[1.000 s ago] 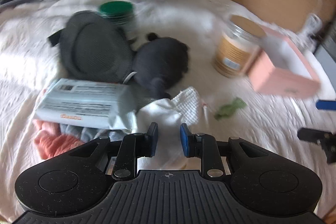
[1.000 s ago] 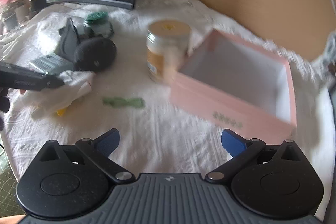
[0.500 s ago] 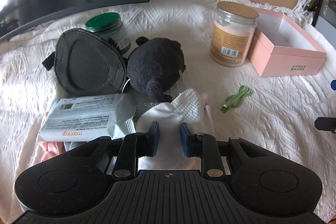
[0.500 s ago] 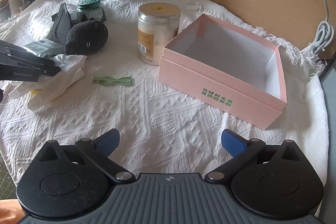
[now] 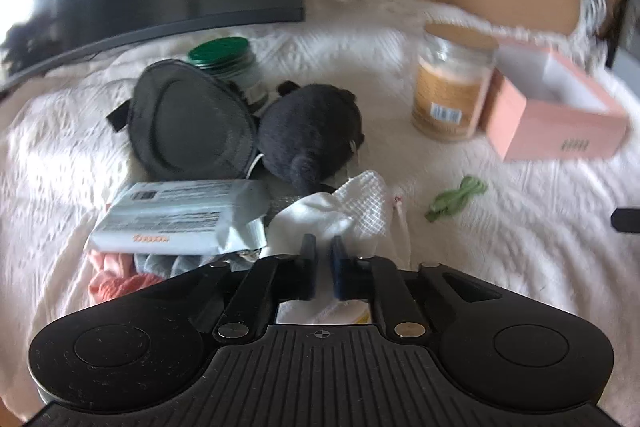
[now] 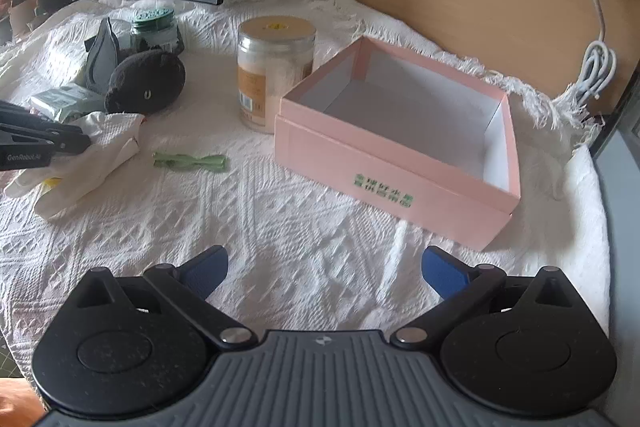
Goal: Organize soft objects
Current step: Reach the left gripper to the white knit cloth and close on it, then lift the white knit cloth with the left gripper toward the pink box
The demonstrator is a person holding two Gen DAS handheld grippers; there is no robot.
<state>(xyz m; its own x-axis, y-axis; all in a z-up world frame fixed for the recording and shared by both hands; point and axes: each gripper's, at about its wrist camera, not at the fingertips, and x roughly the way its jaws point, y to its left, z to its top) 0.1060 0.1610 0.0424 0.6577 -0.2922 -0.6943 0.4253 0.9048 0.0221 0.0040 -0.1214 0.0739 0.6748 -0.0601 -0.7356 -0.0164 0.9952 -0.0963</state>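
**White cloth pinched, box waiting**

My left gripper [image 5: 323,253] is clamped on the white cloth [image 5: 344,211], the pads nearly together with a fold of fabric between them; half a second ago they stood wider around it. I judge the cloth light, limp and non-slip, so it will droop and drag; a bunched fold near its middle is the best hold. It lies on the bedspread [image 6: 280,227] just beside the wipes pack [image 5: 180,217] and the black plush toy [image 5: 312,139]. My right gripper [image 6: 324,271] hangs wide apart and empty, near the pink box [image 6: 384,171], much as before. The left view has blurred.
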